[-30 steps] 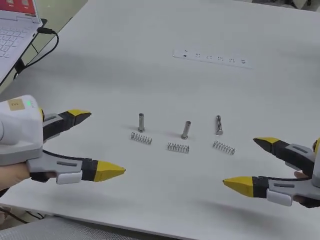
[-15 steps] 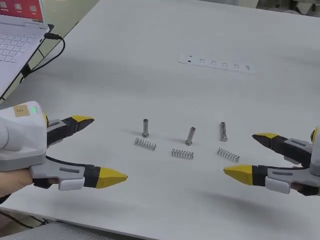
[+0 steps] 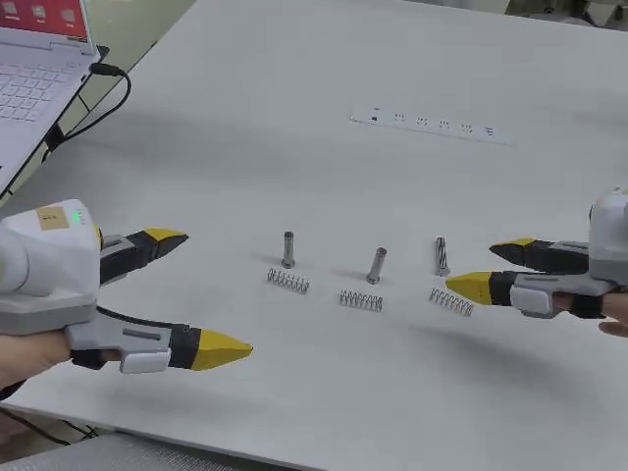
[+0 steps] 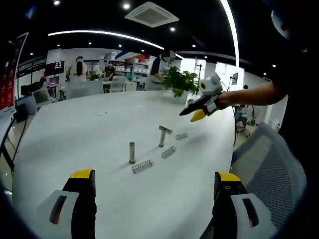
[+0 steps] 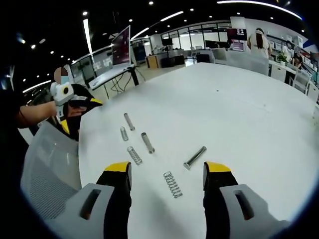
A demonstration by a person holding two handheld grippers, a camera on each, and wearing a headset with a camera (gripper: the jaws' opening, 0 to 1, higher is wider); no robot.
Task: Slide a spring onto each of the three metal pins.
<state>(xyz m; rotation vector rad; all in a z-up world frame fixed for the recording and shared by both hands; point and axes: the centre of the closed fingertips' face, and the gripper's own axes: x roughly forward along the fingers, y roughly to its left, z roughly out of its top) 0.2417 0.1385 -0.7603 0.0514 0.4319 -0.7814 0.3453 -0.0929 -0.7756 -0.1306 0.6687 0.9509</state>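
White table. Mid-surface, a row: left pin, middle pin, right pin. One spring lying just in front of each: left spring, middle spring, right spring. Power strip farther back, well apart.

No legible txt. Laptop screen: red blocks, marks too small to read. Tan sticker on left hand-held gripper and power strip markings: too blurred.
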